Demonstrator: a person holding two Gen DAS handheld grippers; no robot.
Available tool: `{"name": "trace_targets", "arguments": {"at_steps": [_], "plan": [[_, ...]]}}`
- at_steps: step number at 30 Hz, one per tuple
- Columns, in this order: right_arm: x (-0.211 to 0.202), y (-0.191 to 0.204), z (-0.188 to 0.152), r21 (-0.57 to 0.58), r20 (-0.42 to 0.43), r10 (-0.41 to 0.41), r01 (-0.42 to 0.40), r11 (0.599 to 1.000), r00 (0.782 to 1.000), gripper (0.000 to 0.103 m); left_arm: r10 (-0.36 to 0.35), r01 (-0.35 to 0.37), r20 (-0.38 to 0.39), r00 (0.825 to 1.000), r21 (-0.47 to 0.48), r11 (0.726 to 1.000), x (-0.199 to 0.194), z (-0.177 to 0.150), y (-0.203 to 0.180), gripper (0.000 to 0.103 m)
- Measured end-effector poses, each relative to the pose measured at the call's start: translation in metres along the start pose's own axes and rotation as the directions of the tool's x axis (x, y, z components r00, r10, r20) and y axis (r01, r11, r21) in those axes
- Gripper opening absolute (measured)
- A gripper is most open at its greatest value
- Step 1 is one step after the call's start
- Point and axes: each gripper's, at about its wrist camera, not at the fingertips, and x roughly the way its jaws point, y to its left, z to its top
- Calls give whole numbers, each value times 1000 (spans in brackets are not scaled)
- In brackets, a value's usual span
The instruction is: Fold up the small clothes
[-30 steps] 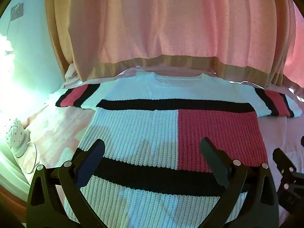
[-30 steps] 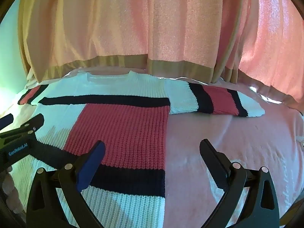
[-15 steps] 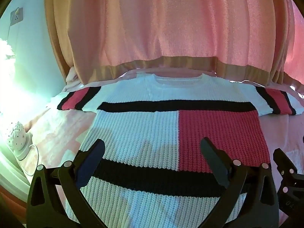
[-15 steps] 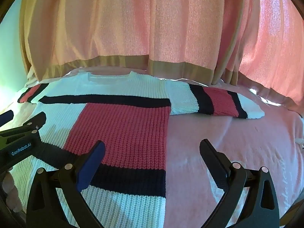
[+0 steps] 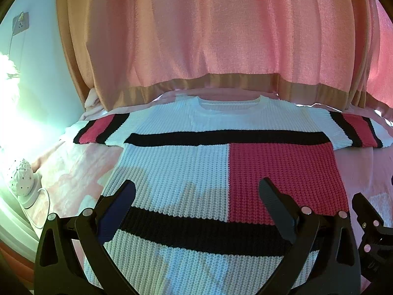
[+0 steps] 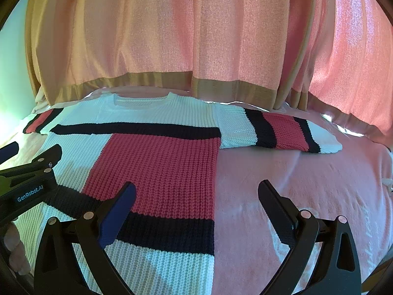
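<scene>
A knitted sweater (image 5: 196, 167) in white, red and black blocks lies flat and face up on a pink bedspread (image 6: 294, 184), sleeves spread out to both sides. It also shows in the right wrist view (image 6: 159, 162). My left gripper (image 5: 196, 196) is open and empty, held above the sweater's lower middle. My right gripper (image 6: 196, 196) is open and empty, held above the sweater's right side edge near the hem. The left gripper's body (image 6: 29, 179) shows at the left of the right wrist view.
Pink curtains with a tan hem (image 5: 208, 49) hang behind the bed's far edge. A white spotted object with a cord (image 5: 23, 179) sits at the bed's left side. A wall socket (image 5: 21, 23) is on the left wall. Bare bedspread lies right of the sweater.
Both grippers have drifted slightly back and up from the sweater; the view has shifted a little. Both stay open. The sweater has not moved.
</scene>
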Motion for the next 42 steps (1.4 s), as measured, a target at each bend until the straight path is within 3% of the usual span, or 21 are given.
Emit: {"name": "trace_targets", "arguments": {"at_steps": [42], "plan": [[0, 2, -2, 5, 10, 6, -6, 1000, 1000, 98, 9, -9, 4, 1000, 5, 1000, 1, -2, -3, 98]]}}
